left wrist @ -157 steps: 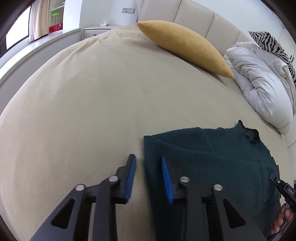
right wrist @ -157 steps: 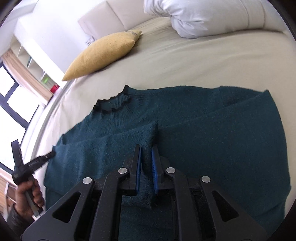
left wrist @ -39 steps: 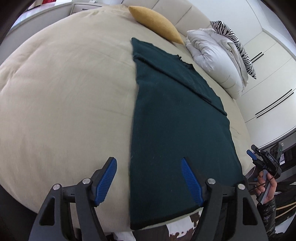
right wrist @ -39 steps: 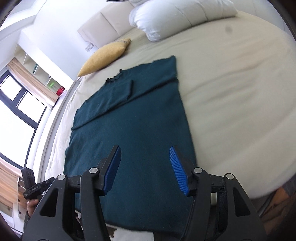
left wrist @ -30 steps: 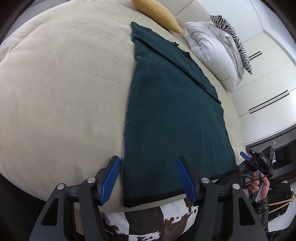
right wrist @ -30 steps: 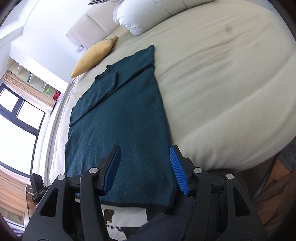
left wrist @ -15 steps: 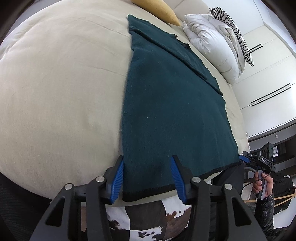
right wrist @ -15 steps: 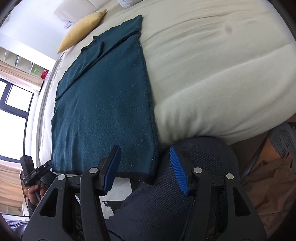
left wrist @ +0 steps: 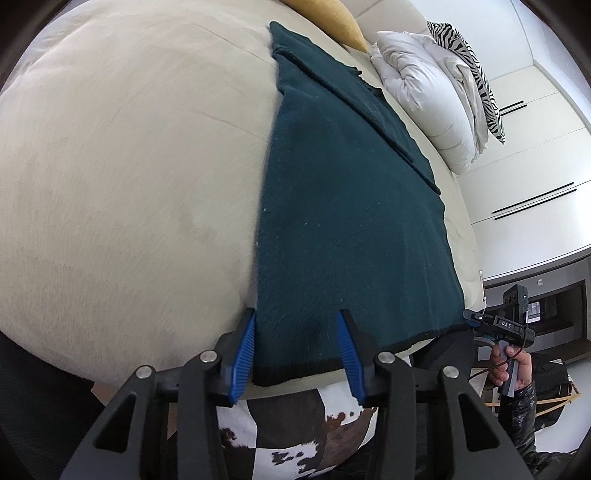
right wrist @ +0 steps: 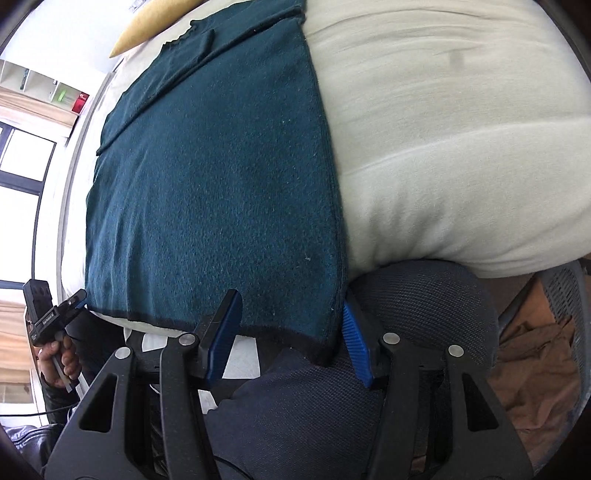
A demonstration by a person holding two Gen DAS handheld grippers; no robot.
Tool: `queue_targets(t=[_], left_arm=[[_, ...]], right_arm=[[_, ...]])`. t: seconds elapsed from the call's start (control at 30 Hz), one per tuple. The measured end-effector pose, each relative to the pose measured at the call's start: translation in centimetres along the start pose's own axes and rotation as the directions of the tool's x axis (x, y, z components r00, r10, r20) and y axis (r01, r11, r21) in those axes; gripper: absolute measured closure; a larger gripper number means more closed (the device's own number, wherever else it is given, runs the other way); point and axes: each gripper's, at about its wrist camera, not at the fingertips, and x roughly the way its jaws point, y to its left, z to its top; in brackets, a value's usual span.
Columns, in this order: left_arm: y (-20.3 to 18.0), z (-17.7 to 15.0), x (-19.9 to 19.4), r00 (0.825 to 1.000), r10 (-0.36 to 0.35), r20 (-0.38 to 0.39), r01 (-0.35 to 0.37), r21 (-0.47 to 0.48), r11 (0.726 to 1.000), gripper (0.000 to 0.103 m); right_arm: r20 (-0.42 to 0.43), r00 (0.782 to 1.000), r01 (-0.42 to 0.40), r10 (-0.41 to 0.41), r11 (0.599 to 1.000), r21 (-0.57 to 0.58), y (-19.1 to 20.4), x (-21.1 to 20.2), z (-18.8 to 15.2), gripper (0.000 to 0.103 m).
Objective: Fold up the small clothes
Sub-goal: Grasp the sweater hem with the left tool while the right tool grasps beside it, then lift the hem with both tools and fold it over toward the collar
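A dark green knit sweater (left wrist: 347, 206) lies flat on the cream bed, sleeves folded across its chest, hem at the near bed edge. It also shows in the right wrist view (right wrist: 214, 177). My left gripper (left wrist: 295, 347) is open, its jaws standing either side of the hem's left corner. My right gripper (right wrist: 290, 332) is open, its jaws standing either side of the hem's right corner, which hangs over the bed edge. The right gripper (left wrist: 476, 319) also appears in the left wrist view, and the left gripper (right wrist: 75, 297) in the right wrist view.
The cream bed (left wrist: 129, 166) spreads wide on both sides of the sweater. A yellow pillow (left wrist: 332, 22) and white duvet (left wrist: 428, 99) lie at the head. A dark mesh chair (right wrist: 424, 306) is by the bed edge, a cowhide rug (left wrist: 295, 435) below.
Both grippers have drawn back from the sleeves to the hem at the bed's near edge and opened wide. In the last second they closed in on the two hem corners.
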Motion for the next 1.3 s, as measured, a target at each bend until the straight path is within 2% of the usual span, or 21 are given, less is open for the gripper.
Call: queue_targets(t=[0.17,0.3,0.37,0.47,0.97,1.13,1.3], left_arm=[[0.4,0.0,-0.2,1.000,-0.011,-0.008,0.011,-0.021,1.000,0.061],[0.2,-0.1,-0.1,1.000,-0.004,-0.018,0.003,-0.015,1.000,0.061],[0.1,-0.2,0.0,1.000,0.006,-0.021,-0.006,-0.008,1.000,0.068],[-0.1,-0.2,0.3,0.999,0.034,-0.033,-0.034,0.004,0.999,0.082],[-0.2,-0.3,0.6,0.998,0.055,-0.043,-0.054,0.026,0.998,0.095],[0.0,-0.3,0.4,0.998,0.047,-0.037,-0.046,0.027,0.999,0.096],[0.0,-0.4,0.1,0.999,0.033,-0.029,-0.033,0.023,0.999,0.096]], right_arm=[[0.002,1.000,-0.001,0.001,1.000,0.012,0.0,0.2,-0.2,0.058],[0.006,1.000,0.004,-0.004,0.999,0.033,-0.6,0.2,-0.3,0.071],[0.010,1.000,-0.004,0.004,0.999,0.045,-0.9,0.2,-0.4,0.073],[0.012,1.000,-0.010,0.009,0.999,0.044,-1.0,0.2,-0.5,0.074],[-0.003,0.999,-0.035,0.035,0.999,0.037,-1.3,-0.4,-1.0,0.074],[-0.012,1.000,-0.015,0.016,0.999,0.030,-1.1,-0.3,-1.2,0.093],[0.034,0.999,-0.030,0.028,0.999,0.046,-1.7,-1.2,-1.7,0.097]])
